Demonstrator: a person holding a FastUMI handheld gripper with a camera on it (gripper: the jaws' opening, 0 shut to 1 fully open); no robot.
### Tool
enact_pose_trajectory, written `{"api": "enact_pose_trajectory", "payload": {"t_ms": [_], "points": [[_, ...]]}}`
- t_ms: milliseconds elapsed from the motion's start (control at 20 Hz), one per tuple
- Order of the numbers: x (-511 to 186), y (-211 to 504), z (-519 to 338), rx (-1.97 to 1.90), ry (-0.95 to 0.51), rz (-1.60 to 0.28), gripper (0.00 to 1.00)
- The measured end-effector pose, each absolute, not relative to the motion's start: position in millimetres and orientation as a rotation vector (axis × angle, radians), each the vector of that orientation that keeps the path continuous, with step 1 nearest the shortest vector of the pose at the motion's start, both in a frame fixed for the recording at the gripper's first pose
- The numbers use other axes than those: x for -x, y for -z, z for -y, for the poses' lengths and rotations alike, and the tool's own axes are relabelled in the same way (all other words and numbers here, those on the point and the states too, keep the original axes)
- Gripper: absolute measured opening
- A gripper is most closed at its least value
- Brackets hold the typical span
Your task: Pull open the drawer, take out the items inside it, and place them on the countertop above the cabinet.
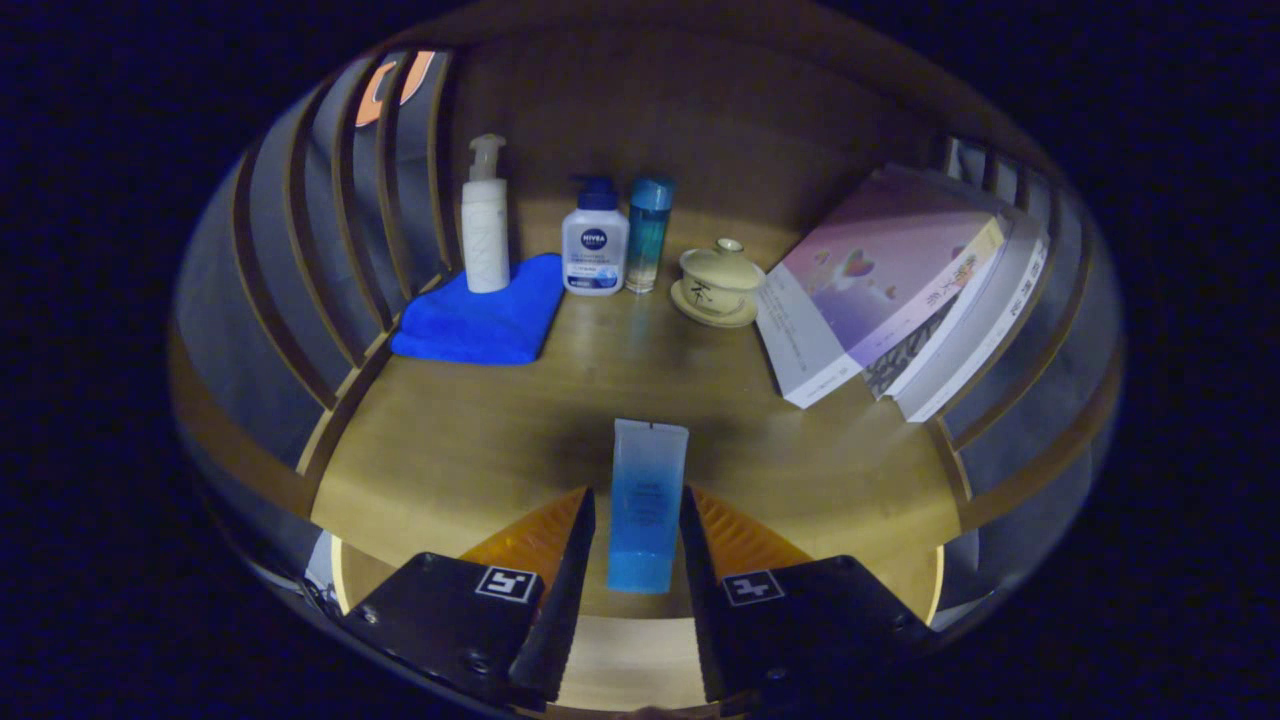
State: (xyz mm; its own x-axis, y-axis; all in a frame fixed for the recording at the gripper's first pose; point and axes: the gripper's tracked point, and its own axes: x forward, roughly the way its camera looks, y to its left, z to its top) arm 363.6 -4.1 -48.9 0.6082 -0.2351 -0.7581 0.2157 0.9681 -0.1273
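Low in the frame, the tool point(637, 510) points forward over a wooden tabletop point(470, 440), its two fingers point(570, 560) standing either side of a translucent blue squeeze tube point(645, 505). The tube lies lengthwise between them, cap end toward the camera and flat crimped end pointing away. Both fingers sit right against its sides, but whether they press on it or stand just off it cannot be told.

Beyond the tube, toward the back of the tabletop, several things stand in a loose row in front of a brown wooden back wall point(700, 110). At the upper left of centre a folded bright blue cloth point(480, 320) lies flat, and a tall white pump bottle point(485, 225) stands on its far corner. Just right of the cloth stands a squat white bottle with a dark blue cap point(595, 245), and touching or nearly touching it on the right is a slim clear teal bottle with a blue lid point(648, 235). Further right, near the middle, a cream ceramic lidded tea bowl on a saucer point(718, 285) sits apart from the bottles. At the upper right a few paperback books point(890, 300) lean together, the front cover pale purple and pink. Curved wooden slats point(300, 250) close off the left side.
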Motion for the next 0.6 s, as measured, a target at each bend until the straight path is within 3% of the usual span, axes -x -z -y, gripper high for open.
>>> {"api": "enact_pose_trajectory", "payload": {"t_ms": [150,350,600], "points": [[-346,44,-7,0.026,0.214,-0.869,0.54],[-311,31,-22,0.029,0.155,-0.840,0.66],[-261,-2,-34,0.009,0.086,-0.745,0.66]]}}
